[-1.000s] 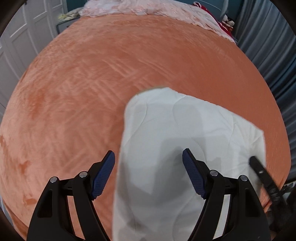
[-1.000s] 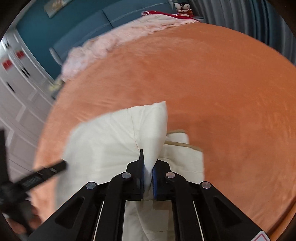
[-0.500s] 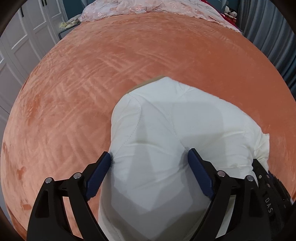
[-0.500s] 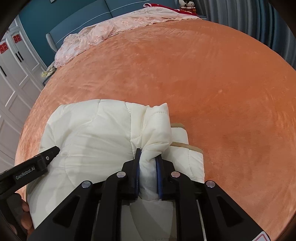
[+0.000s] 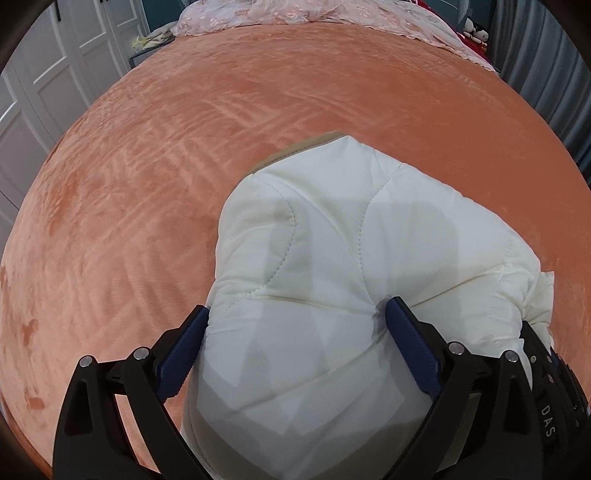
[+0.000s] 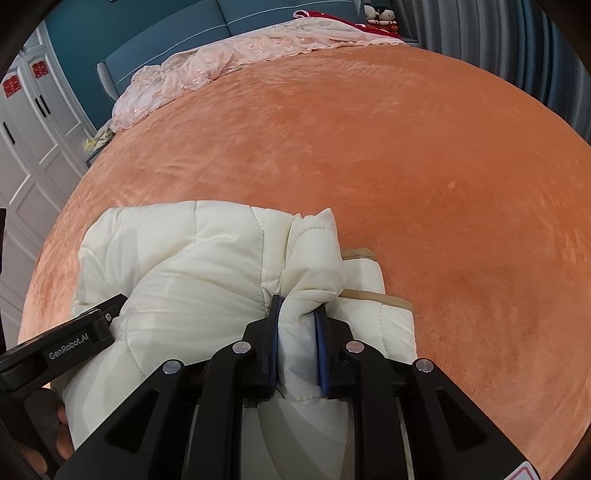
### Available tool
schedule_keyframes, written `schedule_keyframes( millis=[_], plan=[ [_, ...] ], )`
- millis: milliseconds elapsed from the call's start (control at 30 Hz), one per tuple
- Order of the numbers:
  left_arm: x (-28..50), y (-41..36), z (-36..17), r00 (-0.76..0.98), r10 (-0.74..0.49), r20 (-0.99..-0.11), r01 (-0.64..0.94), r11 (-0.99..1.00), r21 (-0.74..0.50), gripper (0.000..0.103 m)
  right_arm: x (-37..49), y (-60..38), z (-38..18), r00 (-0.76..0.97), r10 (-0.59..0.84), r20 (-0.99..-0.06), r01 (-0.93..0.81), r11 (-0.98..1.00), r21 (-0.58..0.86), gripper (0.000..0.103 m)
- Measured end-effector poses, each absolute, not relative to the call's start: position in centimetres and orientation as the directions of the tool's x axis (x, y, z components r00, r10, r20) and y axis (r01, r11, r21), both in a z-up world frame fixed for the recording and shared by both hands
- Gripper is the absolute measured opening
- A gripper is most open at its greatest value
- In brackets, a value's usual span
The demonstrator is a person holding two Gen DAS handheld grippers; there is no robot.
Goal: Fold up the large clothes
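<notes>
Nearest the left wrist camera, the left tool point(image 5: 297, 321) stands spread wide, its jaws having just been opening. The bulging near end of the cream-white quilted puffer jacket point(image 5: 332, 258) fills the gap between them. The blue pad on the picture's left lies at the jacket's side edge, and the pad on the right dents the padding; whether either presses hard enough to grip cannot be told. At the lower right edge of that view, part of the other black tool shows beside the jacket.

In the right wrist view, the right tool point(image 6: 297, 317) has a narrow gap, and its jaws have just been opening a little. A bunched fold of the jacket point(image 6: 192, 266) still sits pinched between the two blue pads. To the left, the black body of the left tool point(image 6: 70, 347) rests against the jacket, with fingers of the person's hand point(image 6: 55, 435) below it.

The jacket lies folded into a thick bundle on the near part of the bed, on an orange plush blanket point(image 6: 424, 166) that covers nearly the whole mattress. A tan trim edge shows at the bundle's far corner.

Farther off, a crumpled pink lace cover point(image 6: 229, 59) lies along the bed's far end. Beyond it stand a teal padded headboard point(image 6: 166, 33), white panelled wardrobe doors point(image 6: 33, 122) on the left and grey curtains point(image 6: 517, 40) on the right.
</notes>
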State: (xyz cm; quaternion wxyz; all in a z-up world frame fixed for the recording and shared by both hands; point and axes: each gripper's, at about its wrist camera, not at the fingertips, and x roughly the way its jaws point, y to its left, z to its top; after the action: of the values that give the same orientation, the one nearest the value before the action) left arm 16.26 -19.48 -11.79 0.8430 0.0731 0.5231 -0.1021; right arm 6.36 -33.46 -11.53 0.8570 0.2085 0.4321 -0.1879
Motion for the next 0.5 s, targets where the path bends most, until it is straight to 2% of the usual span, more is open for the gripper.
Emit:
schedule_keyframes(
  millis=[500],
  plan=[
    [16.32, -19.43, -12.3, 0.451, -0.101, -0.887, 0.237, 0.971, 0.011, 0.094, 6.25, -32.9, -11.46, 0.57, -0.167, -0.804, 0.502, 0.846, 0.18, 0.019]
  ],
)
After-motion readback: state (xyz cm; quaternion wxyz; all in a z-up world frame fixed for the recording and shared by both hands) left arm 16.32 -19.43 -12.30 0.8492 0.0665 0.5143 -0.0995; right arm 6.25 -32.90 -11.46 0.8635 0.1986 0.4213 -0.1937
